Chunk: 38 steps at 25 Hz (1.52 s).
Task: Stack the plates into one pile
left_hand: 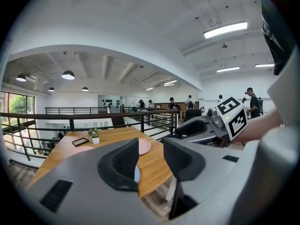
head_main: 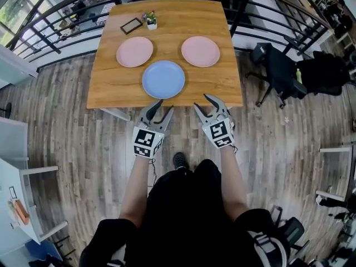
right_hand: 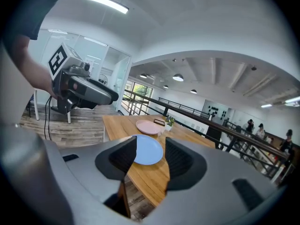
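Table [head_main: 111,88] holds two pink plates [head_main: 134,52] [head_main: 200,51], one blue plate [head_main: 163,79]; left claw [head_main: 166,105], right claw [head_main: 200,101] gape empty.

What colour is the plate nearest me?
The plate is light blue; the head view shows it best.

Three plates on one wooden table [head_main: 189,18]
Two are pink, the left pink plate [head_main: 134,52] and the right pink plate [head_main: 200,51]; one blue plate [head_main: 163,79]; one potted plant [head_main: 150,20]; one dark frame [head_main: 131,25].

Grey-brown plank floor [head_main: 55,149], black railing [left_hand: 71,123], black office chair [head_main: 275,65], white ceiling [left_hand: 140,27] with strip lights [left_hand: 225,29].
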{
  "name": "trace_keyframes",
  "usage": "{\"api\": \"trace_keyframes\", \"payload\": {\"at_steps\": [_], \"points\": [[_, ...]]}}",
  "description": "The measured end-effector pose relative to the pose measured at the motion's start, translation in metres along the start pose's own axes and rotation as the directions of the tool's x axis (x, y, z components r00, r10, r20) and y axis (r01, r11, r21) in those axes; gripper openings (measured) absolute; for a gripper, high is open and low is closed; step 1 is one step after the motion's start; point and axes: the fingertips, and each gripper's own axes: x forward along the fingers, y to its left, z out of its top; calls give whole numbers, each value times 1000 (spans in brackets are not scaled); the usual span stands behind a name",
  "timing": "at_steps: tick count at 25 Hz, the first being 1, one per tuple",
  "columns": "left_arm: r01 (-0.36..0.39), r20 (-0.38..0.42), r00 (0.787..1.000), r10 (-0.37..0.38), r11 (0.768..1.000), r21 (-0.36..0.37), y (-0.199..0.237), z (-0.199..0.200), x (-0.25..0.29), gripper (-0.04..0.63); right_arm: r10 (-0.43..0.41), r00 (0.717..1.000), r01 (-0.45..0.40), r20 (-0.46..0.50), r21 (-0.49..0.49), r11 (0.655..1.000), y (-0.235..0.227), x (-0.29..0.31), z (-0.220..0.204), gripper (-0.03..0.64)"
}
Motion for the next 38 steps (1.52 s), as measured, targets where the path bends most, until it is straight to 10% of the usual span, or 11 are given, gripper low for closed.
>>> {"api": "trace_keyframes", "payload": {"at_steps": [38], "points": [[-92, -51, 995, 92, 996, -8, 58, 11, 135, 170, 91, 996, -91, -6, -3, 996, -124, 104, -15, 196]]}}
